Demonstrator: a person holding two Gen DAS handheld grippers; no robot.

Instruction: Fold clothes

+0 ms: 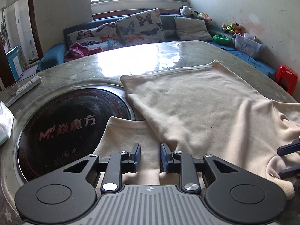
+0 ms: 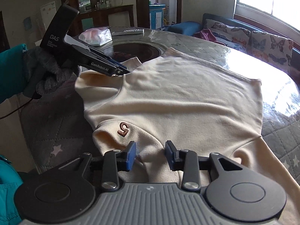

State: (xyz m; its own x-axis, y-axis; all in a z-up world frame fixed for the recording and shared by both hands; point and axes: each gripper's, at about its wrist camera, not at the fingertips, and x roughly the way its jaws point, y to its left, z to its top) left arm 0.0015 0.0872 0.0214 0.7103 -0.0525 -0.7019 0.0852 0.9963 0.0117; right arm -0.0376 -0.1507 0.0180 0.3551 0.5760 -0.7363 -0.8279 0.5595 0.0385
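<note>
Cream shirt (image 2: 178,97) spread flat beneath both open hand-held grippers.

- Beyond the cream shirt (image 1: 196,101), we see the worktop (image 1: 131,60) lying bare.
- Left of the shirt, a tissue pack (image 2: 95,36) and remote (image 1: 28,86) flank the hotplate (image 1: 65,123).

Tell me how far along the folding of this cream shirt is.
Early. Done: the cream shirt lies spread fairly flat on the table, one sleeve out over the black cooktop. In hand: the left gripper hovers open over that sleeve, and the right gripper sits open at the collar end; neither grips cloth. Left: every fold, since none shows yet.
</note>
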